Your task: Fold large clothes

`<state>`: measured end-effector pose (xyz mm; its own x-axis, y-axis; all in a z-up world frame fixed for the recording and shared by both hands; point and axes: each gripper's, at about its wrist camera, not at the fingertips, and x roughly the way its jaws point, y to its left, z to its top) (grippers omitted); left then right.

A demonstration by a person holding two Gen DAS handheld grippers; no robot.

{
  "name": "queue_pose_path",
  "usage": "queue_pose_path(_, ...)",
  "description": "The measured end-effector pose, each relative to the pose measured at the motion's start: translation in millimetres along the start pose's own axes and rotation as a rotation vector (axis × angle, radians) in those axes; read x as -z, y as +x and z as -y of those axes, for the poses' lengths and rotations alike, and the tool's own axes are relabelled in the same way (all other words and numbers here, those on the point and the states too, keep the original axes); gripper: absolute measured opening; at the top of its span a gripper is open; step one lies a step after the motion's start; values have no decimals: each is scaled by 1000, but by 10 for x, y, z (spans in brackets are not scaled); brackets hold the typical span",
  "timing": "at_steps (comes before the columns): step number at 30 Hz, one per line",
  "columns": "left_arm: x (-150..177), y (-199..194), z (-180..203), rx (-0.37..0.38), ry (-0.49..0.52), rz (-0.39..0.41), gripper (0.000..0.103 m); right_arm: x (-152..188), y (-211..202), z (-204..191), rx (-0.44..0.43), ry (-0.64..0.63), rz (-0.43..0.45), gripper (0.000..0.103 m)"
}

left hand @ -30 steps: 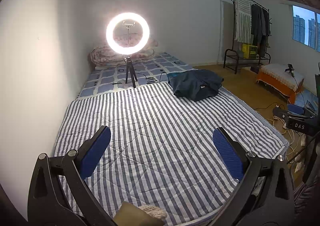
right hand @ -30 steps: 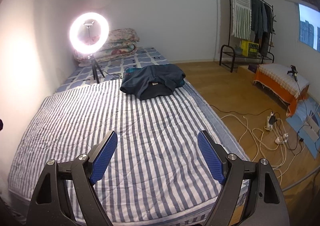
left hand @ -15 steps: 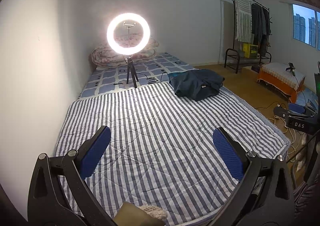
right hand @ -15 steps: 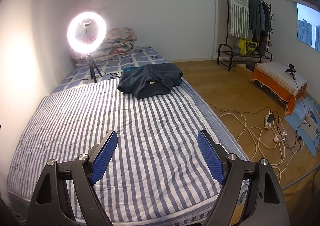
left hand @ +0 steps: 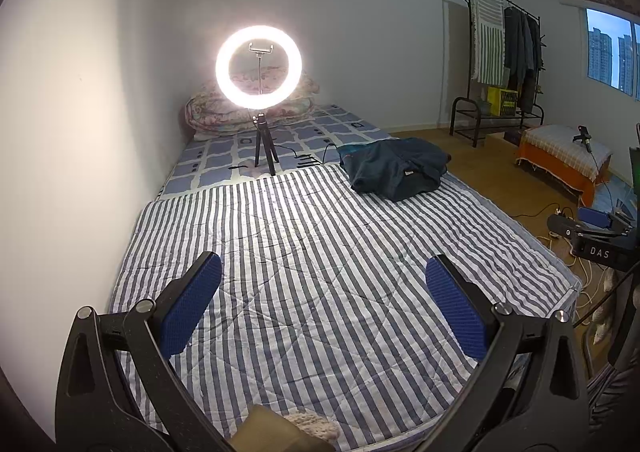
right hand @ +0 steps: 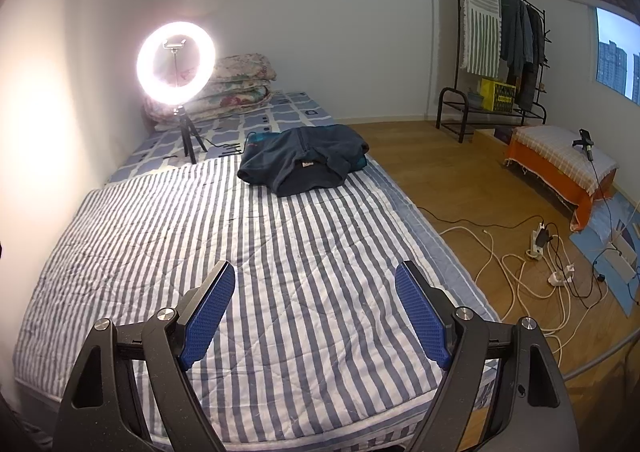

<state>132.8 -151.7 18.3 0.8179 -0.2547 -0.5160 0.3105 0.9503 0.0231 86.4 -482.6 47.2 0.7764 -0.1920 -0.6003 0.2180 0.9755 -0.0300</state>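
A dark navy garment [left hand: 396, 170] lies bunched in a heap on the far right part of the striped bed cover [left hand: 320, 252]; it also shows in the right wrist view [right hand: 304, 158]. My left gripper [left hand: 324, 296] is open and empty, held above the near end of the bed, far from the garment. My right gripper [right hand: 316, 308] is open and empty, also above the near end of the striped cover [right hand: 240, 252]. The right gripper shows at the right edge of the left wrist view [left hand: 592, 228].
A lit ring light on a small tripod [left hand: 260, 68] stands on the bed beyond the striped cover, with folded quilts [right hand: 236, 88] behind it. A clothes rack [right hand: 500, 44], an orange-skirted bench [right hand: 560, 164] and cables with power strips [right hand: 540, 252] are on the wooden floor at right.
Both views have shifted slightly: the garment and ring light sit a little lower and to the left in the right wrist view. Both grippers stay open and empty.
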Motion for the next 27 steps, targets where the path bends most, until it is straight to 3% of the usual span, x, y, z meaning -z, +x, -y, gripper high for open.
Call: queue_pose_path(27,32,-74,-74,-19,14,35,103,-39,45,89,-14,-7,-7,82)
